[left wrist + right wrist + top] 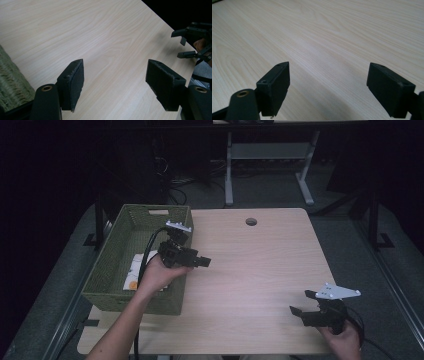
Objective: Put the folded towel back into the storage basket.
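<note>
A light wooden table point(260, 270) carries a green woven basket point(115, 270) along its left edge, and everything else is placed here in relation to that basket. Inside the basket, toward its near end, lies a white packet with an orange mark point(133, 275); what it is cannot be read at this size. The left hand point(159, 274) reaches in over the basket's right wall and holds the left gripper point(204, 262) just beyond that wall, above bare tabletop, its jaws pointing away from the basket. In the left gripper view the jaws stand wide apart with nothing between them, the wood grain showing through the gap, and the basket's woven side point(11, 85) sits at the lower left corner. The right gripper point(301, 302) is well apart from the basket, near the table's front right corner, held by the right hand point(345, 340) with its grey three-cornered plate point(340, 292) on top. Its jaws are likewise spread and empty, hovering over plain tabletop, and it also appears at the far right of the left gripper view point(186, 43).
</note>
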`<state>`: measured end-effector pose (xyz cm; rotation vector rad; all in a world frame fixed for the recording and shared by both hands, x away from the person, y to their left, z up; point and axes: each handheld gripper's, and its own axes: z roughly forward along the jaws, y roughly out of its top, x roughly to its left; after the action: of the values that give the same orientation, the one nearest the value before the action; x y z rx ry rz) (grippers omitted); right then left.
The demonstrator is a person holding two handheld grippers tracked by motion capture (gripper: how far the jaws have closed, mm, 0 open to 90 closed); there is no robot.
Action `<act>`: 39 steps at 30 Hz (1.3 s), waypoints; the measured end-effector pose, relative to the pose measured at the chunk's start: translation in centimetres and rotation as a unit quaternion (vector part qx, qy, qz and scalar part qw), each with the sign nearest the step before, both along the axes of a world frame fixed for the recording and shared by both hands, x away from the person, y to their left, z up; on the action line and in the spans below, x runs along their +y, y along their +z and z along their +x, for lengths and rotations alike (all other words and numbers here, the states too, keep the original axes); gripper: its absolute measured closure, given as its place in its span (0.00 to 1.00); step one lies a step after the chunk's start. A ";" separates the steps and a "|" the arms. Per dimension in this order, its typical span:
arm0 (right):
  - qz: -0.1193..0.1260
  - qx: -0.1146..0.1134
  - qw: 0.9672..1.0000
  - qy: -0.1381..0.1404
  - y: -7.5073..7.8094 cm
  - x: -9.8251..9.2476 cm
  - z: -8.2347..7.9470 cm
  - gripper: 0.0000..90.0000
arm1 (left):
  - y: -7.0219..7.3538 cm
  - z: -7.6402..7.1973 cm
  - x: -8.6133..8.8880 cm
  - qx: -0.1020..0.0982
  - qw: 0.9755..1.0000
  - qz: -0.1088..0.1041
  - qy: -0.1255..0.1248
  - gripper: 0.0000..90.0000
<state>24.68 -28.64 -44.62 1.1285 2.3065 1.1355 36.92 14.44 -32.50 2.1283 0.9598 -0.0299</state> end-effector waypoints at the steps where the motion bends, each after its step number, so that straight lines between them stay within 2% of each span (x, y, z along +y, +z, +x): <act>1: 0.000 0.000 1.000 0.000 0.0 0.0 0.0 0.21 | -0.1 0.0 -0.1 0.000 1.000 -0.001 -0.001 0.35; 20: -0.001 0.000 1.000 0.001 0.0 0.0 0.0 0.21 | -0.9 -0.5 -2.1 0.002 1.000 -0.003 -0.013 0.35; 39: 0.000 0.002 1.000 0.001 0.0 -0.1 -0.1 0.21 | -2.2 -1.0 -4.1 0.010 1.000 0.007 -0.028 0.35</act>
<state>24.59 -28.73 -44.61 1.1297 2.3103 1.1336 35.96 10.33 -34.73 2.1708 0.9141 -0.0729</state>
